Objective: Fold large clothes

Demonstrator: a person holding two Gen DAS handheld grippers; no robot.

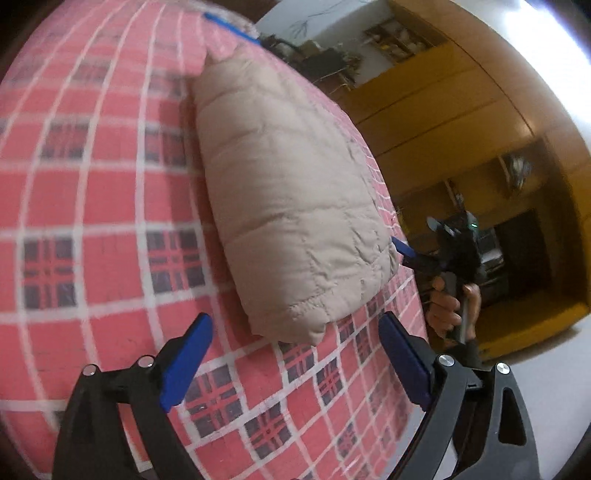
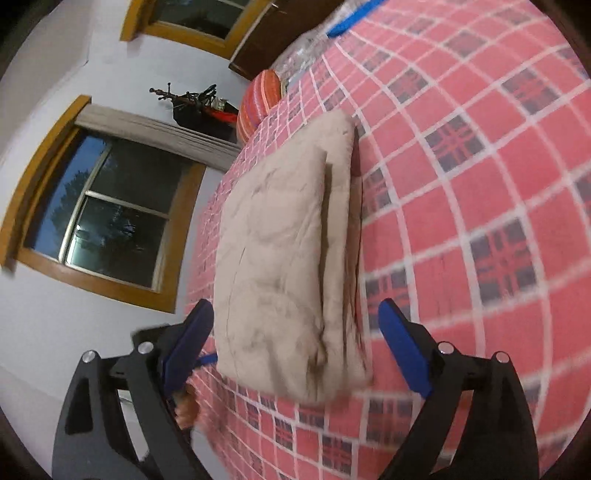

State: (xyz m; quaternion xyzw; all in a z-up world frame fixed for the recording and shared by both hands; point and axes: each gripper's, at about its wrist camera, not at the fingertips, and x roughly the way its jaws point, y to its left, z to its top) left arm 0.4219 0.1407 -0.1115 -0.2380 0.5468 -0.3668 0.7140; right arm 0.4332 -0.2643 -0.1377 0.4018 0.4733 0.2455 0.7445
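A beige quilted jacket (image 1: 288,192) lies folded into a thick rectangle on a bed with a red plaid sheet (image 1: 92,184). My left gripper (image 1: 295,320) is open, its blue fingers either side of the jacket's near corner and not touching it. My right gripper (image 1: 404,251), held by a hand (image 1: 443,306), pokes in at the jacket's far edge. In the right wrist view the folded jacket (image 2: 280,251) shows its layered edge on the right, and my right gripper (image 2: 295,306) stands open astride its near end, holding nothing.
The bed edge runs close beside the jacket, with white floor beyond. A yellow wooden cupboard (image 1: 461,110) stands past it. A window (image 2: 107,214) and a striped bolster (image 2: 260,99) are on the other side. A blue strip (image 2: 351,20) lies at the sheet's far end.
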